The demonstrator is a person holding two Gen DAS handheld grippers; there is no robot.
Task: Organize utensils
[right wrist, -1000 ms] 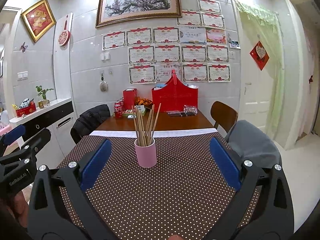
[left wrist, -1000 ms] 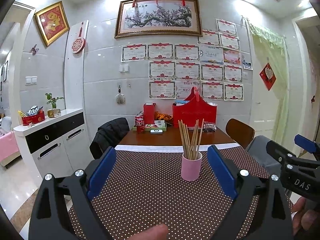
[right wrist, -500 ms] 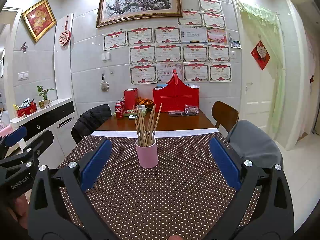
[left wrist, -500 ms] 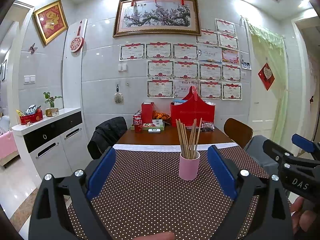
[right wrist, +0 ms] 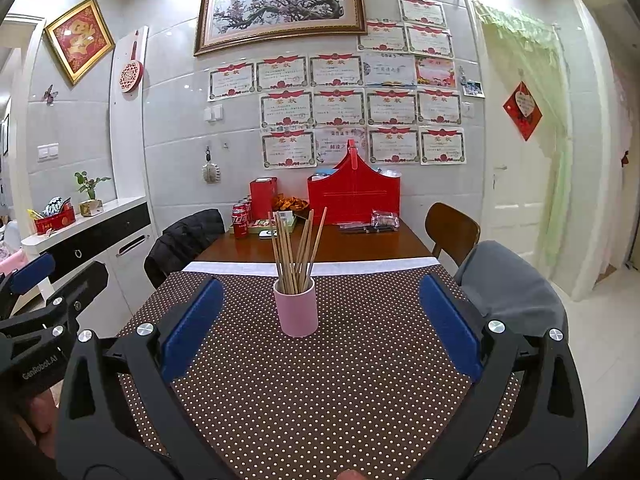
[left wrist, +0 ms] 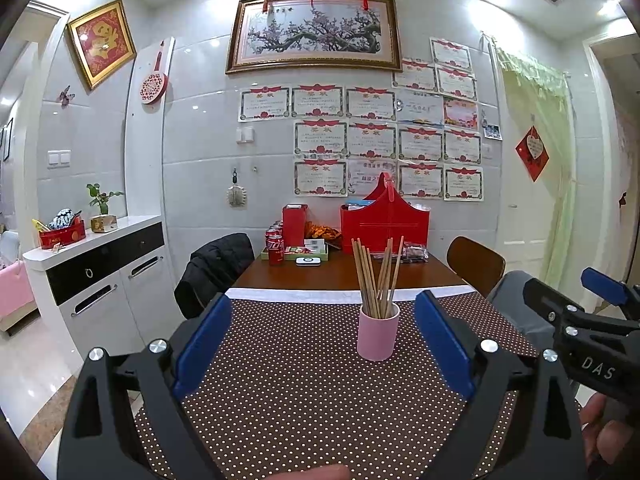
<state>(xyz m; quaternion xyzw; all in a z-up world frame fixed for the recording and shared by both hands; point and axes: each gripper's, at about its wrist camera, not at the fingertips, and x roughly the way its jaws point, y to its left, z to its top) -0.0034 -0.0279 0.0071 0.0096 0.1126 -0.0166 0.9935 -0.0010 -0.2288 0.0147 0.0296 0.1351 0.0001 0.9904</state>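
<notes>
A pink cup [left wrist: 378, 335] [right wrist: 296, 307] stands upright on the brown dotted tablecloth [left wrist: 304, 392] [right wrist: 320, 392]. Several wooden chopsticks [left wrist: 376, 276] [right wrist: 298, 248] stick up out of it, fanned apart. My left gripper [left wrist: 322, 344] is open, held above the near part of the cloth, with the cup ahead and slightly right of its middle. My right gripper [right wrist: 320, 328] is open too, the cup ahead between its blue pads [right wrist: 192, 328]. Nothing is between either pair of fingers. Each gripper shows at the edge of the other's view.
At the far end of the table [left wrist: 340, 274] stand a red basket [left wrist: 384, 222], a red box [left wrist: 294, 224], soda cans [left wrist: 275, 249] and a tray. Chairs flank the table: one with a black jacket [left wrist: 216, 268] left, a wooden one [left wrist: 474, 264] right. A white sideboard [left wrist: 96, 272] stands left.
Both views have shifted only slightly; the cup sits a touch further left in the left wrist view. The grippers stay open and the chopsticks are unmoved.
</notes>
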